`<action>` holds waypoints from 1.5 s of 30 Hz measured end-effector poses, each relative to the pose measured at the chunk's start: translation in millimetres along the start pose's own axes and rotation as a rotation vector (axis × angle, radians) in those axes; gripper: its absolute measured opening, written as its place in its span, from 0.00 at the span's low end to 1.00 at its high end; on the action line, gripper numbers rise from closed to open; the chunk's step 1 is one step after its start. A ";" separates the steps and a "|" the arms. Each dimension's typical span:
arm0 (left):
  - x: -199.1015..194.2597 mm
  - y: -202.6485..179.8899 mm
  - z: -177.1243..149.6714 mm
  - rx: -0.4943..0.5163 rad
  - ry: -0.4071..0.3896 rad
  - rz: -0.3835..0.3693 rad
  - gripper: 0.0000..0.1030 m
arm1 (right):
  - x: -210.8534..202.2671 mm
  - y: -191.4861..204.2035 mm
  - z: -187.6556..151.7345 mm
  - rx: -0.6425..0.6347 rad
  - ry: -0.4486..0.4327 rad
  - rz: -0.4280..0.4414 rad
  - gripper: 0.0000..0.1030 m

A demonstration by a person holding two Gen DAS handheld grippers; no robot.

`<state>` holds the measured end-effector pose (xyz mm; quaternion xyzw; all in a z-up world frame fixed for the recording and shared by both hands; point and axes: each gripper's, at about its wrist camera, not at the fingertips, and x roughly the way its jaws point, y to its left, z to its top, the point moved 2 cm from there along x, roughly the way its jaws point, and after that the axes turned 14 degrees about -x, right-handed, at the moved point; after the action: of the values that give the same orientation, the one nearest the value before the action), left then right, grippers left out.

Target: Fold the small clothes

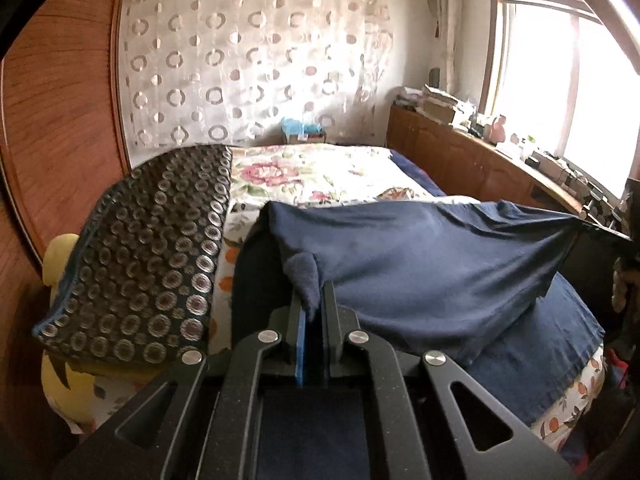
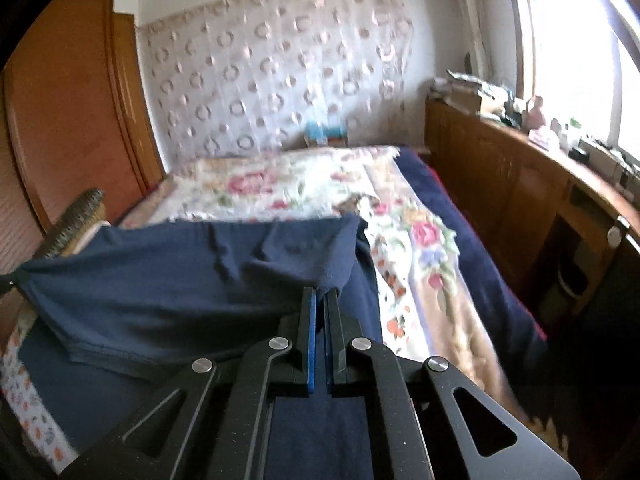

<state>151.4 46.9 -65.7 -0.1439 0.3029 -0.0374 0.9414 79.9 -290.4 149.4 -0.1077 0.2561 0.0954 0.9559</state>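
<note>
Two claws, one garment: my left claw [image 1: 312,300] is clamped on a bunched corner of the navy blue cloth [image 1: 420,264], a little tuft of fabric poking up between its blue-padded fingers [image 1: 301,344], and my right claw [image 2: 320,296] is pinched tight on the opposite corner, fabric gathered right at its tips. Between them the cloth hangs stretched and lifted, sagging in the middle, its lower edge drooping onto a dark blue sheet [image 1: 552,360] just below and ahead of both claws. From the left claw, the cloth runs away to the right, pulled to a taut point at the far right edge; from the right claw, it runs off to the left the same way. Beyond the cloth lies the floral bedspread [image 1: 320,172]. Off to the left of my left claw sits a dark cushion with a ring pattern [image 1: 152,256], tilted up over something yellow [image 1: 64,256].
</note>
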 end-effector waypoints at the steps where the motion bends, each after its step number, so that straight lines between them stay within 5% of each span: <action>1: -3.0 2.2 1.3 -0.005 0.000 -0.001 0.06 | -8.3 0.7 1.2 -0.006 -0.012 0.005 0.03; 12: -36.0 27.5 -25.9 -0.040 0.026 -0.007 0.06 | -64.8 10.4 -40.2 -0.055 -0.006 0.067 0.03; 22: -17.2 30.7 -49.5 -0.013 0.110 0.040 0.06 | -51.3 14.7 -71.4 -0.069 0.119 0.080 0.03; 25: -19.3 27.4 -54.5 0.003 0.108 0.046 0.13 | -45.0 16.3 -69.3 -0.092 0.144 0.058 0.03; 29: -27.7 26.8 -57.9 0.002 0.088 0.039 0.45 | -49.6 33.6 -52.5 -0.184 0.146 0.014 0.14; 35: -26.7 24.4 -64.3 0.009 0.114 0.036 0.47 | -54.8 51.3 -43.9 -0.208 0.096 0.013 0.38; 39: -24.1 21.4 -72.1 0.014 0.125 0.040 0.71 | -52.9 60.6 -44.8 -0.204 0.073 0.036 0.45; 45: -20.7 21.0 -77.9 0.010 0.125 0.064 0.71 | -27.7 75.7 -57.7 -0.204 0.081 0.102 0.48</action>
<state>89.0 50.9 -120.7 -0.1270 0.3652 -0.0177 0.9220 11.2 -236.0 102.8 -0.1948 0.2888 0.1651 0.9227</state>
